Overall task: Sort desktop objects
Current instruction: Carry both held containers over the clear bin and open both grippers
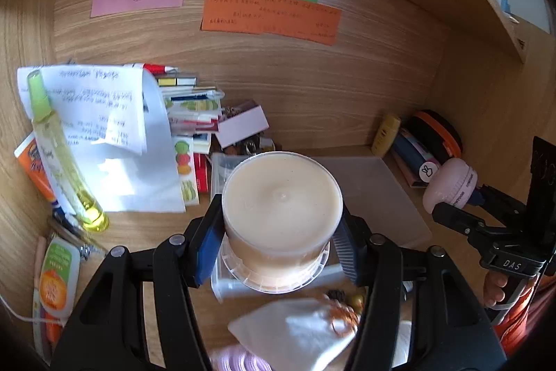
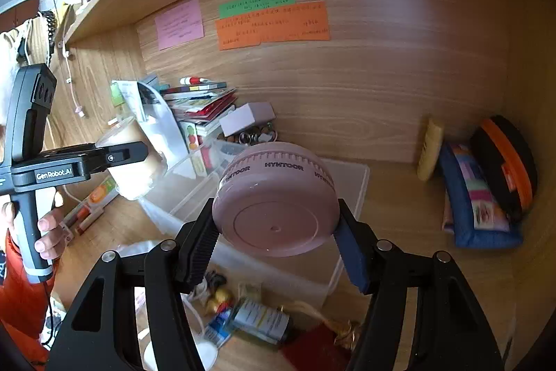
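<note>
My left gripper (image 1: 281,232) is shut on a clear round plastic tub of cream-coloured stuff (image 1: 281,200), held bottom-forward above the desk; it also shows in the right wrist view (image 2: 135,159). My right gripper (image 2: 276,232) is shut on a pink round HYNTOOR device (image 2: 274,207), held above a clear plastic storage box (image 2: 347,183). The pink device also shows at the right of the left wrist view (image 1: 450,183). The box lies below the tub in the left wrist view (image 1: 375,193).
A paper and book pile (image 1: 118,134), a yellow spray bottle (image 1: 66,155) and tubes lie left. A yellow tube (image 2: 431,152), a blue pouch (image 2: 479,207) and a black-orange case (image 2: 507,155) stand right. Small clutter and a white cloth (image 1: 299,332) lie at the desk's front.
</note>
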`<state>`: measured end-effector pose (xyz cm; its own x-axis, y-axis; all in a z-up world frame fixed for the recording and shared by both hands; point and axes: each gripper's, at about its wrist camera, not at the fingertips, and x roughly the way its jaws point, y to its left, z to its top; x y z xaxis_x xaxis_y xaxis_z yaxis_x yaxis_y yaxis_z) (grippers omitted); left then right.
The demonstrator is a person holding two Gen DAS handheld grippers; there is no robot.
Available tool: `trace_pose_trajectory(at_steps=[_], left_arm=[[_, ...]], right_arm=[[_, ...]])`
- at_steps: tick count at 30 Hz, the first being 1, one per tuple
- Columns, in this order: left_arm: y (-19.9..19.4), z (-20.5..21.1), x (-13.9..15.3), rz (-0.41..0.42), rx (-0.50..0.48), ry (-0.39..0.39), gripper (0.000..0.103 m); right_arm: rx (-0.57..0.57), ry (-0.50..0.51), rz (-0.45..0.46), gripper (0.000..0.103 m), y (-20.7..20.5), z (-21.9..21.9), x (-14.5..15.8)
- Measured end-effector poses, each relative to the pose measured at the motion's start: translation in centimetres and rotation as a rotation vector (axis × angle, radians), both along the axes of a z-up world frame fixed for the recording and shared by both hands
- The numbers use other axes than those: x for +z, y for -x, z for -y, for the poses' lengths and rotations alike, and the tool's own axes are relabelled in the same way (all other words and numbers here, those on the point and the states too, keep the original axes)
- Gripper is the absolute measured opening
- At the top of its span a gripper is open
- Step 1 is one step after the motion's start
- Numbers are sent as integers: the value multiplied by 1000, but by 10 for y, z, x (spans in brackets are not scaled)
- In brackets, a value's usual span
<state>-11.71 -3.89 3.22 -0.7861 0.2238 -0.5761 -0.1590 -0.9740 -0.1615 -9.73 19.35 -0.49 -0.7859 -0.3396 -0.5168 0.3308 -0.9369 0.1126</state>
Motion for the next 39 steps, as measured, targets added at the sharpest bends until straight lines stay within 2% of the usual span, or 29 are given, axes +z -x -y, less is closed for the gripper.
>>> trace_pose_trajectory(at_steps=[7,11,19,26,31,39], left_arm=[[33,-1,-8,26,5,14,57],[55,-2,-23,65,20,13,57],[75,-10,-56,129,12,37,57],[77,-19,-76,191,-42,55,57],[76,-22,-81,186,-52,82,57],[77,-37,-89,179,-51,170,57]], right_arm=[[19,-39,32,60,35,10,1],[29,-68,51,60,56,18,-2],[35,-58,162,60,84,18,-36],[30,-77,215,60,91,18,-52],[28,-90,234,60,94,21,-59],[26,-165,230,60,92,36,-66]])
